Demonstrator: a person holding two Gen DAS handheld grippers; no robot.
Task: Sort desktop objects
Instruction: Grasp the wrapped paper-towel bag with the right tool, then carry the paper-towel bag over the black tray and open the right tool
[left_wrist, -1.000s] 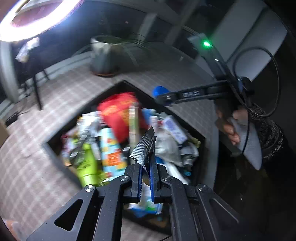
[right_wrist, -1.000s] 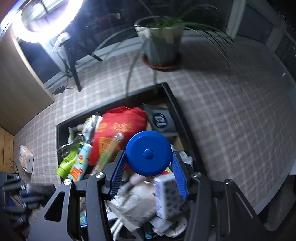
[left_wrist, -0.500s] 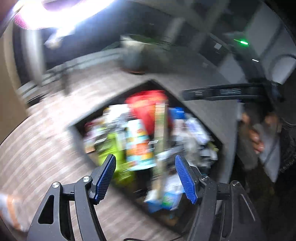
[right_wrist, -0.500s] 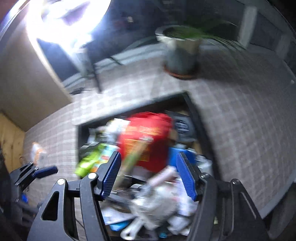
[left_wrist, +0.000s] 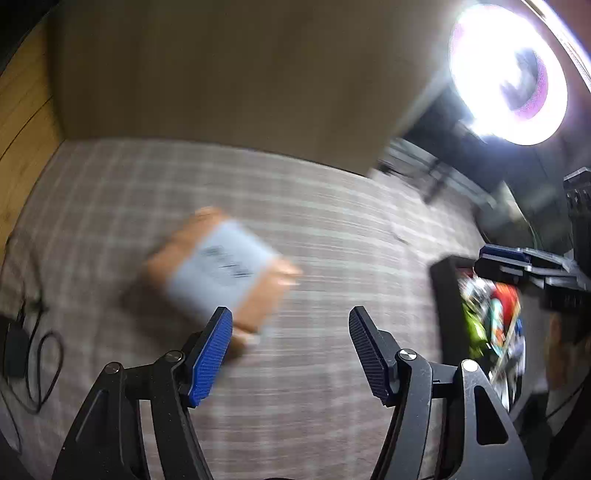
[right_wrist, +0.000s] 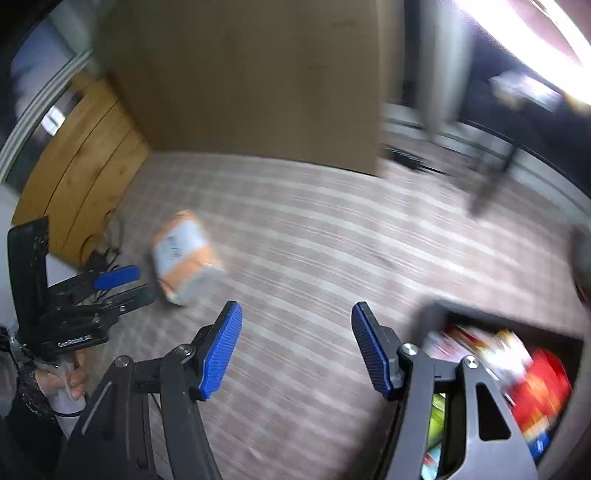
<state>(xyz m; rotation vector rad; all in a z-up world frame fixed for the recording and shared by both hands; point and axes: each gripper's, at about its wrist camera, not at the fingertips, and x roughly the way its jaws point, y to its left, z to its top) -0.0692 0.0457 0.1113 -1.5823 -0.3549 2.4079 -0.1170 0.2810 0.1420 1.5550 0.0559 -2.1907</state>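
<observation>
An orange and white packet lies on the checked tablecloth; it also shows in the right wrist view. My left gripper is open and empty, just in front of the packet. My right gripper is open and empty over bare cloth. The black bin full of mixed packets sits at the right; in the right wrist view the bin is at the lower right. The left gripper also shows in the right wrist view. Both views are motion-blurred.
A large brown cardboard box stands at the back of the table. A wooden panel is at the left. A black cable lies at the left edge. A ring light glares at upper right.
Both grippers let go of what they held over the bin, a silver packet and a blue round lid, opened, and swung left toward the orange packet.
</observation>
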